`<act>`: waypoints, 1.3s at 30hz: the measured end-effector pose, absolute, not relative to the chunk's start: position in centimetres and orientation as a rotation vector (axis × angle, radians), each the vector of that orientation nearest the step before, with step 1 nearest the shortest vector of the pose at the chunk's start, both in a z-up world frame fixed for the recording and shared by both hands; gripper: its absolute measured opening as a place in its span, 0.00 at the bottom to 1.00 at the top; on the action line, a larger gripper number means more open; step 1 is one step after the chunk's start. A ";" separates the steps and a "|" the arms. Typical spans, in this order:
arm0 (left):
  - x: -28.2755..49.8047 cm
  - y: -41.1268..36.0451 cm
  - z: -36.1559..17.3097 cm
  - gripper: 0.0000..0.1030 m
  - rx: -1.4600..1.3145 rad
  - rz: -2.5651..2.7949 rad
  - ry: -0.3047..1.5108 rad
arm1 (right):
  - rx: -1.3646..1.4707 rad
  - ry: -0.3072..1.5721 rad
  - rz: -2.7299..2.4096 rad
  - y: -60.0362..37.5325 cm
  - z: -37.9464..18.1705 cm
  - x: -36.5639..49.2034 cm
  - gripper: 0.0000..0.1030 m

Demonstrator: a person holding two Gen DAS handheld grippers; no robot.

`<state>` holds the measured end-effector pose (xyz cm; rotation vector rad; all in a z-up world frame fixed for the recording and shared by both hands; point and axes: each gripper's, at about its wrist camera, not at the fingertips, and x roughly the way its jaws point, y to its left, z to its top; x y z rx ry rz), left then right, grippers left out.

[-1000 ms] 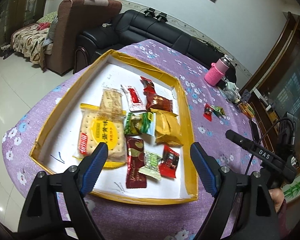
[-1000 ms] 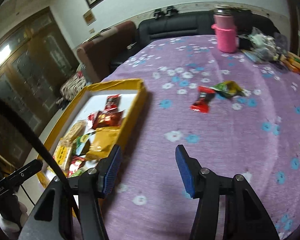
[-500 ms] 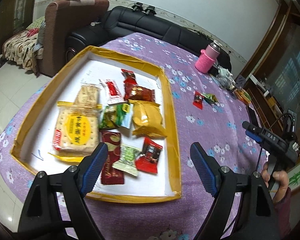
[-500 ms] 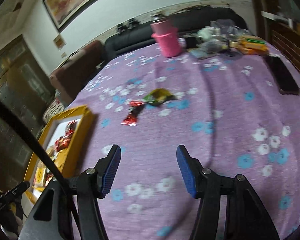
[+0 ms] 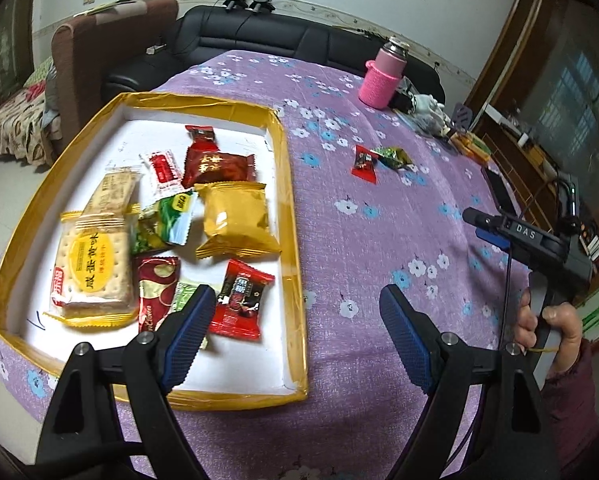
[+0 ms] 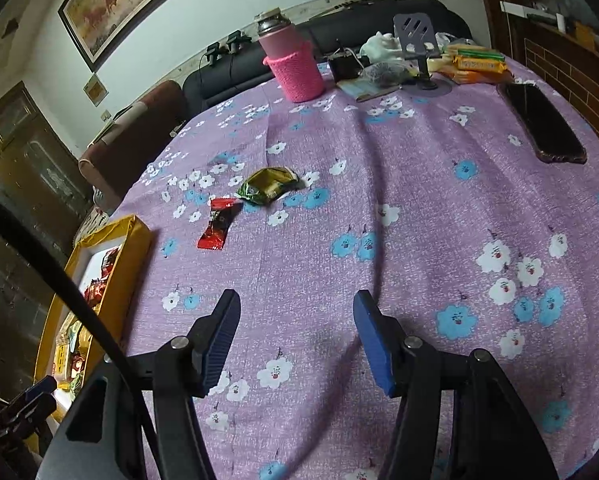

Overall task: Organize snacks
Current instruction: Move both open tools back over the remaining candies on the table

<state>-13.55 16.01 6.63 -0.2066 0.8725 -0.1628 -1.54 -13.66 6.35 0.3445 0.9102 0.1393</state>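
A yellow-rimmed tray (image 5: 287, 200) on the purple flowered tablecloth holds several snacks, among them a cracker pack (image 5: 93, 264), a gold packet (image 5: 235, 216) and a red packet (image 5: 241, 300). Two snacks lie loose on the cloth: a red candy (image 5: 365, 162) (image 6: 219, 222) and a green packet (image 5: 393, 158) (image 6: 267, 186). My left gripper (image 5: 295, 312) hangs open and empty over the tray's near right rim. My right gripper (image 6: 295, 308) is open and empty above bare cloth, well short of the loose snacks and right of the tray (image 6: 139, 236). A hand (image 5: 547, 320) holds it.
At the table's far side stand a pink-sleeved bottle (image 6: 293, 64), a phone stand (image 6: 417, 40) and a pile of orange packs (image 6: 475, 64). A dark phone (image 6: 543, 124) lies at the right. A black sofa (image 5: 259, 40) sits behind the table.
Both views have swung to the right. The tray slid left in each, and the loose red candy and green packet now lie ahead of the right gripper. Both grippers stay open.
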 end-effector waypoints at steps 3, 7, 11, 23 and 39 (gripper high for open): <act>-13.4 15.5 6.4 0.82 -0.186 -0.156 0.878 | 0.345 0.920 0.143 -13.5 6.0 -1.4 0.57; -13.1 15.2 6.3 0.82 -0.159 -0.133 0.877 | 0.350 0.924 0.143 -13.5 5.6 -1.4 0.57; -13.1 14.9 6.5 0.82 -0.115 -0.098 0.860 | 0.356 0.935 0.149 -13.6 5.2 -1.2 0.57; -12.1 14.1 6.7 0.82 0.004 -0.009 0.850 | 0.344 0.941 0.150 -13.6 4.9 -0.7 0.57; -11.0 13.9 5.9 0.82 0.044 0.011 0.886 | 0.325 0.951 0.156 -13.2 5.0 0.4 0.58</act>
